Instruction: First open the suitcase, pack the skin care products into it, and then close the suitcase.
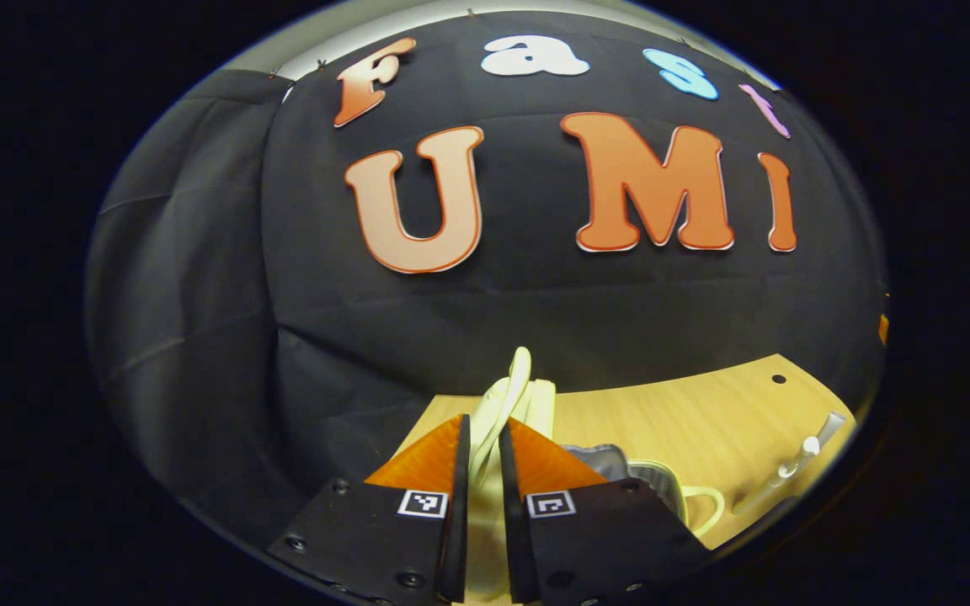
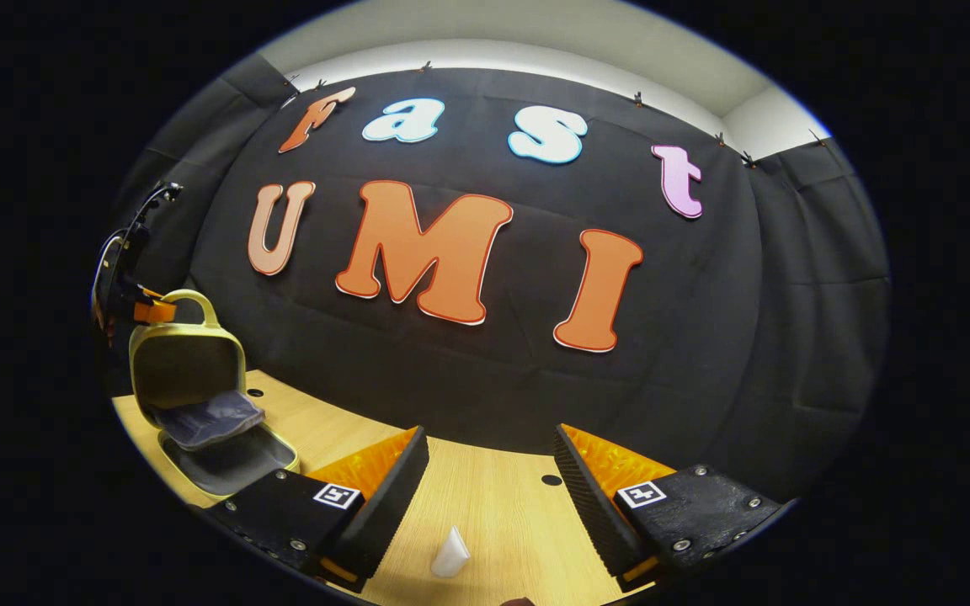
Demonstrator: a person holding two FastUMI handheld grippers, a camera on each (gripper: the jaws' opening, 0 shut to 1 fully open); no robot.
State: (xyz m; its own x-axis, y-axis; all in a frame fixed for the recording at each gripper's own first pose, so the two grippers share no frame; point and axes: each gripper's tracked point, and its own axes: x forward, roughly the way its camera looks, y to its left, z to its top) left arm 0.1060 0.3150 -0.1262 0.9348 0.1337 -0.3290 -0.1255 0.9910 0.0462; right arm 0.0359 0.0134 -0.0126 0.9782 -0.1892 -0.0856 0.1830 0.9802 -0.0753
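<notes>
The small yellow suitcase [image 2: 190, 396] stands open at the left of the right gripper view, its lid upright and grey lining showing inside. My left gripper [image 1: 485, 425] is shut on the lid's pale handle [image 1: 512, 387], which sticks up between the fingers; the same gripper [image 2: 148, 310] shows at the top of the lid. The suitcase's lower half [image 1: 662, 488] lies just right of the fingers. My right gripper [image 2: 492, 442] is open over the table, above a small white skin care item [image 2: 451, 554]. A white skin care bottle [image 1: 796, 459] lies farther right.
The wooden table [image 2: 493, 497] carries everything and has small dark holes [image 2: 551, 480] in its top. The black cloth wall rises just behind the table [image 1: 704, 404]. A hand's edge on the left gripper shows dimly at the far left [image 2: 110, 278].
</notes>
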